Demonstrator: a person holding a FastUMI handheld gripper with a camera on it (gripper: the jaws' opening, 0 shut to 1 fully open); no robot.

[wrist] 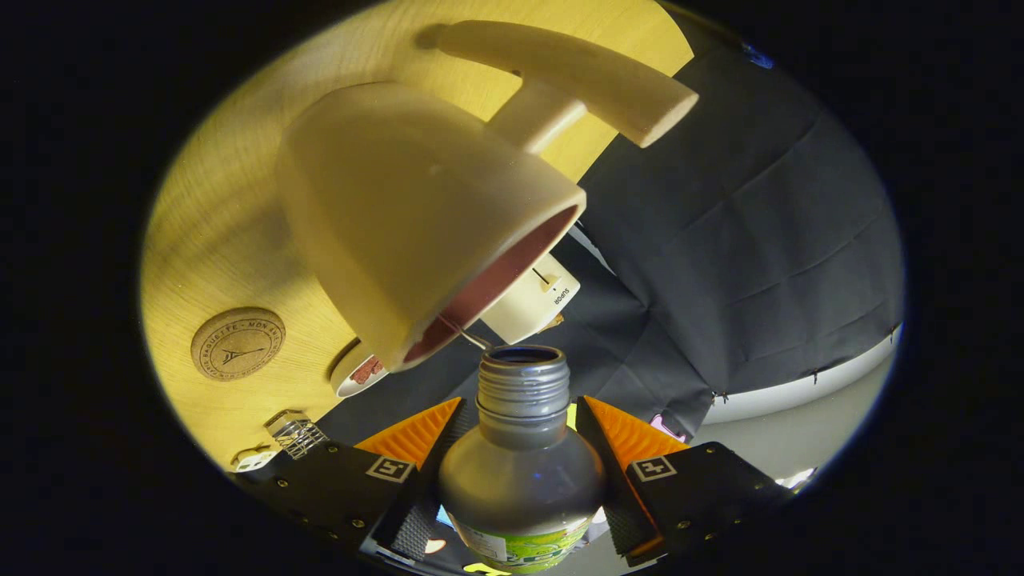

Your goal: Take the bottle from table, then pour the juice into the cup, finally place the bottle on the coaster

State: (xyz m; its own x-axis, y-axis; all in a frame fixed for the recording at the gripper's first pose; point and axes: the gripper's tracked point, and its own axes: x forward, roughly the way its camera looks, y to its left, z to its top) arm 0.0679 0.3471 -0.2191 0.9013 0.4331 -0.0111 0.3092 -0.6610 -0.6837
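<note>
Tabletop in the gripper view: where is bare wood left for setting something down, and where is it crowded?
Bare wood table lies between the cup and the cork coaster, and around the cup's far side. It is crowded at the table edge by the small round dish. The hand-held gripper is shut on the bottle.

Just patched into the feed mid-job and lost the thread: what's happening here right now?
The hand-held gripper is shut on the open bottle, both fingers pressing its sides below the neck. The view is tilted, and the bottle's uncapped mouth sits close to the rim of the cream cup on the wooden table. No juice is visibly flowing. The round cork coaster lies beyond, with nothing on it.
</note>
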